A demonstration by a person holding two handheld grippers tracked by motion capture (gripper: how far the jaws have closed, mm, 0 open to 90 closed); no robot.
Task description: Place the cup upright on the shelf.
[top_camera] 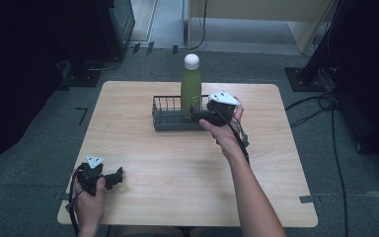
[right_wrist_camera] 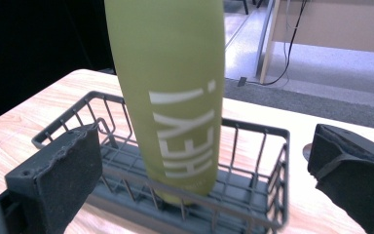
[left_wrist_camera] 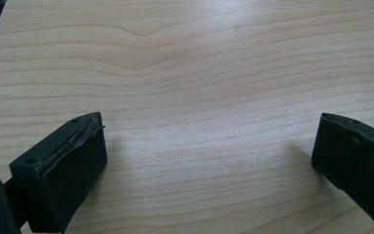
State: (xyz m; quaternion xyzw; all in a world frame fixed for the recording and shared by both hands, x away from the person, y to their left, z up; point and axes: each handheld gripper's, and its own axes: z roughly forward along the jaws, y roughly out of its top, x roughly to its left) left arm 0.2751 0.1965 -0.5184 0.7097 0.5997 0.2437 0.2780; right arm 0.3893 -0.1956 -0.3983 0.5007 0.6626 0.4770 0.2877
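We see a light wooden table point(top_camera: 187, 168) with a dark wire basket point(top_camera: 170, 117) set toward its far middle. A green bottle point(top_camera: 190, 88) with a white cap point(top_camera: 191, 60) stands upright inside the basket, toward its right end. In the right gripper view the bottle point(right_wrist_camera: 175, 97) carries white lettering, "HEY!", running up its side, and its base sits on the basket's floor behind the near wire wall point(right_wrist_camera: 190, 204).

Our right gripper point(top_camera: 202, 114) is held in the right hand point(top_camera: 224, 129) just beside the basket's right end, pointing left at the bottle's lower part. Its jaws stand wide apart, one on each side of the bottle in its own view, and they grip nothing; we cannot tell whether either jaw touches the basket.

Our left gripper point(top_camera: 114, 177) rests low at the table's near left corner, held in the left hand point(top_camera: 89, 200), well apart from the basket. Its jaws are spread wide too, with bare wood grain point(left_wrist_camera: 199, 97) between them.
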